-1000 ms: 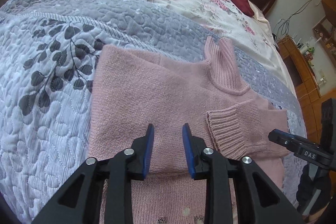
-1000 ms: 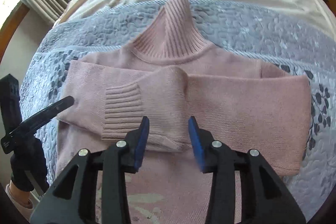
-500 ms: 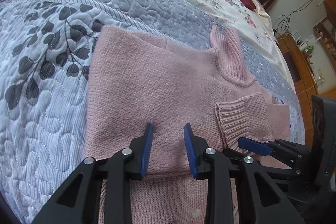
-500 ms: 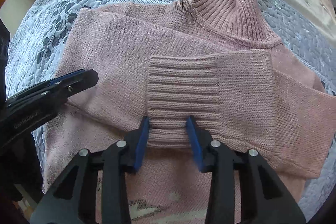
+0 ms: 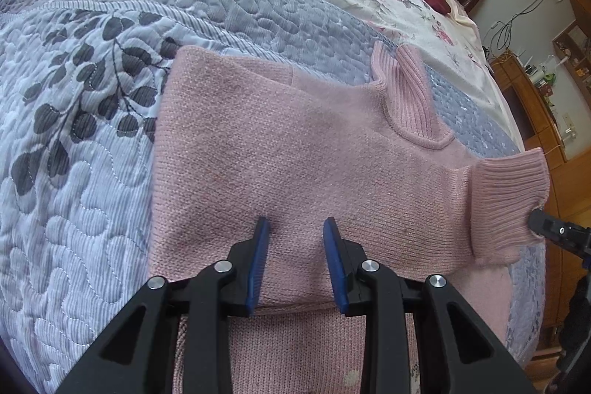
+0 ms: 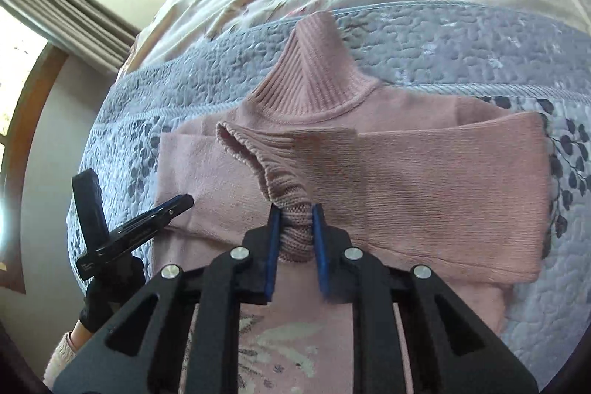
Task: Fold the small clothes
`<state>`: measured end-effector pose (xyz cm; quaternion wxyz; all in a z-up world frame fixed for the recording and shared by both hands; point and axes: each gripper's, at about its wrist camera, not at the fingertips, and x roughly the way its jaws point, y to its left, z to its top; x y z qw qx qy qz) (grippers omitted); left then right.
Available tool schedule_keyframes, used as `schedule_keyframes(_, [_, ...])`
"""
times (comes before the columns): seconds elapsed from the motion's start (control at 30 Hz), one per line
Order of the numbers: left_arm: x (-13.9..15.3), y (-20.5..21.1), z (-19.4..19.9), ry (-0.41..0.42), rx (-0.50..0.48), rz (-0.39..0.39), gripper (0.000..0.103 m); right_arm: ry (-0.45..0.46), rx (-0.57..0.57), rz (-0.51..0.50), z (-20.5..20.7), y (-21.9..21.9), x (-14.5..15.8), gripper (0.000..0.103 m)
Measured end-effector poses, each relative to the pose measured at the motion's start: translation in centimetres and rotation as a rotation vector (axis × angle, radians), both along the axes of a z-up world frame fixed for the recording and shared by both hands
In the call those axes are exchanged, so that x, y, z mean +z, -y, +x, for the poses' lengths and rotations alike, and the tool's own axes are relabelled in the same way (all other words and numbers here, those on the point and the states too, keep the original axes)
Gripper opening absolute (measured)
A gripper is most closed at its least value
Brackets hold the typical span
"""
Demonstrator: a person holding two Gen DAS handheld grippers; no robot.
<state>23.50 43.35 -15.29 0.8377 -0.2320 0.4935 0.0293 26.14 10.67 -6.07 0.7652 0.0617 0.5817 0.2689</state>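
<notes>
Pink knit sweater: right tongs pinch its ribbed cuff; left tongs gape, empty.

I am looking at a pink knitted turtleneck sweater that is lying flat on the bed, ribbed collar pointing away, one sleeve folded across the chest, its ribbed cuff bunching up, lifting off the body.

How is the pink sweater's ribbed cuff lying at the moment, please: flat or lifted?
Lifted: the right tongs pinch the ribbed cuff, bunching it above the pink sweater.
</notes>
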Motion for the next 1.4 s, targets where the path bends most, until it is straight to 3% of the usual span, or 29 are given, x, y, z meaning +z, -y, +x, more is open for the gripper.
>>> schedule_keyframes(0.2, [0.0, 0.1, 0.1, -0.002, -0.005, 0.012, 0.031, -0.016, -0.106, -0.053, 1.8, 6.6, -1.0, 0.016])
schedule_keyframes(0.53, [0.1, 0.4, 0.7, -0.021, -0.034, 0.05, 0.031, -0.135, -0.171, -0.147, 3.3, 12.7, -7.1, 0.012])
schedule_keyframes(0.67, [2.0, 0.8, 0.9, -0.017, -0.006, 0.06, 0.032, -0.026, -0.157, -0.164, 2.5, 12.6, -4.2, 0.015])
schedule_keyframes(0.73, [3.5, 1.8, 0.8, 0.046, -0.01, 0.045, 0.042, 0.006, -0.114, -0.106, 2.4, 11.6, -2.6, 0.015])
schedule_keyframes(0.8, [4.1, 3.4, 1.5, 0.06, -0.043, 0.06, 0.045, 0.017, -0.072, -0.084, 2.5, 10.1, -1.9, 0.015])
schedule_keyframes(0.93, [3.0, 6.3, 2.6, 0.021, -0.123, 0.115, 0.045, -0.008, -0.044, -0.109, 3.0, 8.3, -3.4, 0.018])
schedule_keyframes(1.1, [0.6, 6.3, 2.5, -0.001, -0.132, 0.133, 0.045, -0.054, -0.055, -0.178, 3.2, 9.1, -7.0, 0.015])
schedule_keyframes(1.4, [0.0, 6.9, 2.1, 0.025, -0.198, 0.197, 0.046, -0.053, -0.052, -0.108, 2.9, 10.2, -8.7, 0.015])
